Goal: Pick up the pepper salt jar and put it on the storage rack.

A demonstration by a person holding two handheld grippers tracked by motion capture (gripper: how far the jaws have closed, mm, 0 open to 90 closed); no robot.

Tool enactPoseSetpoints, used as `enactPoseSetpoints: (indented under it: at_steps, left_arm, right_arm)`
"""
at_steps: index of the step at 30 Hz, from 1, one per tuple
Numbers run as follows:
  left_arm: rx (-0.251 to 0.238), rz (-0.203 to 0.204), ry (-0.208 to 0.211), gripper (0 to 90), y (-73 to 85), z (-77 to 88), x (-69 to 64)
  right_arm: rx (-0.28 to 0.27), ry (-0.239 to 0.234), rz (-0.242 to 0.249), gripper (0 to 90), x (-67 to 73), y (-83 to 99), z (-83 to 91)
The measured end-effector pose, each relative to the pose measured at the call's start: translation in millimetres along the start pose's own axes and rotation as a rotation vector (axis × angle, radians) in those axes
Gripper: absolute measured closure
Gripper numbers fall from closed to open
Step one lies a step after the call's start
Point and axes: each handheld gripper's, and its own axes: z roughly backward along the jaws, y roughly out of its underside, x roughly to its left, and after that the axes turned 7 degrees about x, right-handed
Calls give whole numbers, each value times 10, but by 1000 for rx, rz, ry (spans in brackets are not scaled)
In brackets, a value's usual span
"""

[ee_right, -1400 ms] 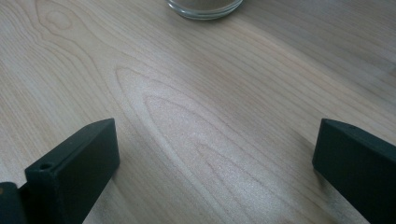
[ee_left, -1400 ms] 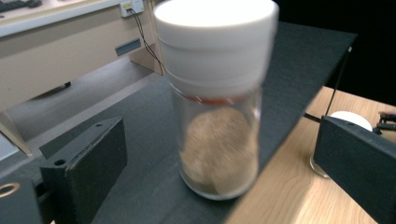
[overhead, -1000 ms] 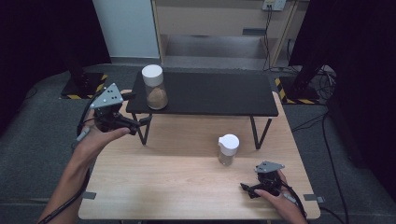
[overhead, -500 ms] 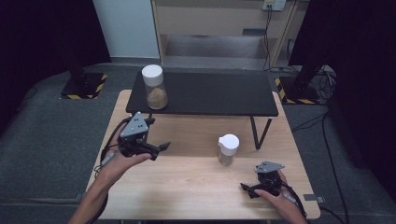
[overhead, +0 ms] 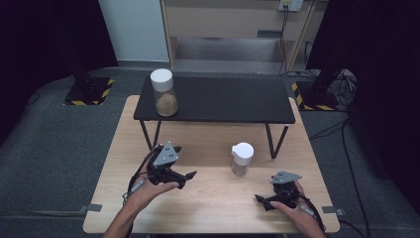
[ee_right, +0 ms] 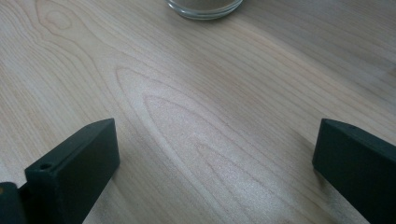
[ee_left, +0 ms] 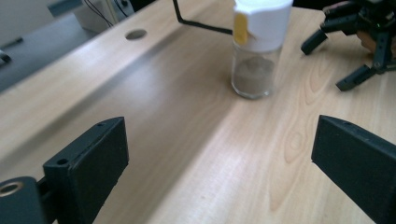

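though its yellow label reads blank, both tongs wide near jar

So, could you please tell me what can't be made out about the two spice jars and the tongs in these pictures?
- Near jar, right gripper view: the top edge cuts off all but its glass base.
- Near jar's yellow label, left gripper view: too small and angled to read.
- Far jar on the black shelf, high view: contents too small to identify.
- Right tongs, high view: the hand partly covers them.
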Motion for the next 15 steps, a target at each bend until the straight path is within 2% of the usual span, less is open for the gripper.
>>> enactPoseSetpoints:
  at_steps: [3,8,11,15]
  left_arm:
    - [1,9,10,25,63,-29,-53]
    - [12,33,3,24,177,-52,-98]
    - [28,63,35,22,282,-62,-34]
    - [71,93,5,22,426,-59,-15]
  right_arm:
    - [0,0,0,12,0,0,0]
    - [0,0,0,12,0,0,0]
    - [0,0,0,12,0,0,0]
    - [0,0,0,12,0,0,0]
